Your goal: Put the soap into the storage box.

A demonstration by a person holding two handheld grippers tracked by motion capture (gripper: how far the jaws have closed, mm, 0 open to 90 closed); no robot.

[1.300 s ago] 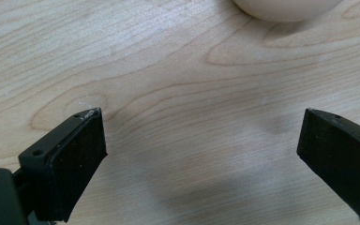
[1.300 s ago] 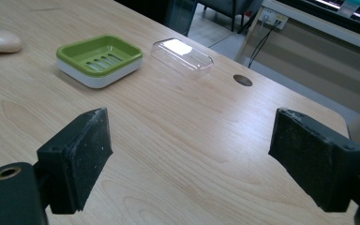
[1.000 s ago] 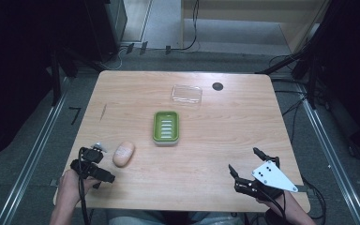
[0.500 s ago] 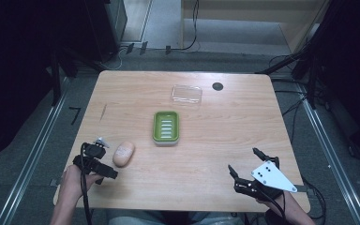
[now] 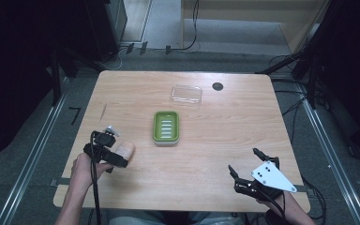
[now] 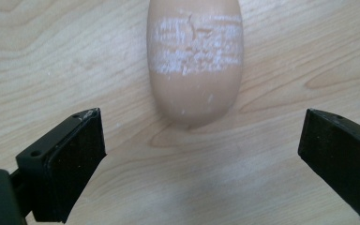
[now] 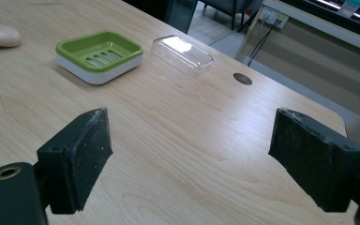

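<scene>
the bench (image 5: pixel 225 154) carries a green soap dish (image 5: pixel 167 127) near its middle, empty (its clear lid (image 5: pixel 186 94) lies toward the far edge). the soap bar (image 6: pixel 195 61) lies by the near left corner, not yet gripped: the left gripper (image 6: pixel 201 154) hangs spread before it, the right gripper (image 7: pixel 201 154) spread and idle.

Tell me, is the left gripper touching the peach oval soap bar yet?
Apart. In the left gripper view the left gripper stands open, and bare wood shows between both black jaws and the peach oval soap bar ahead.
</scene>
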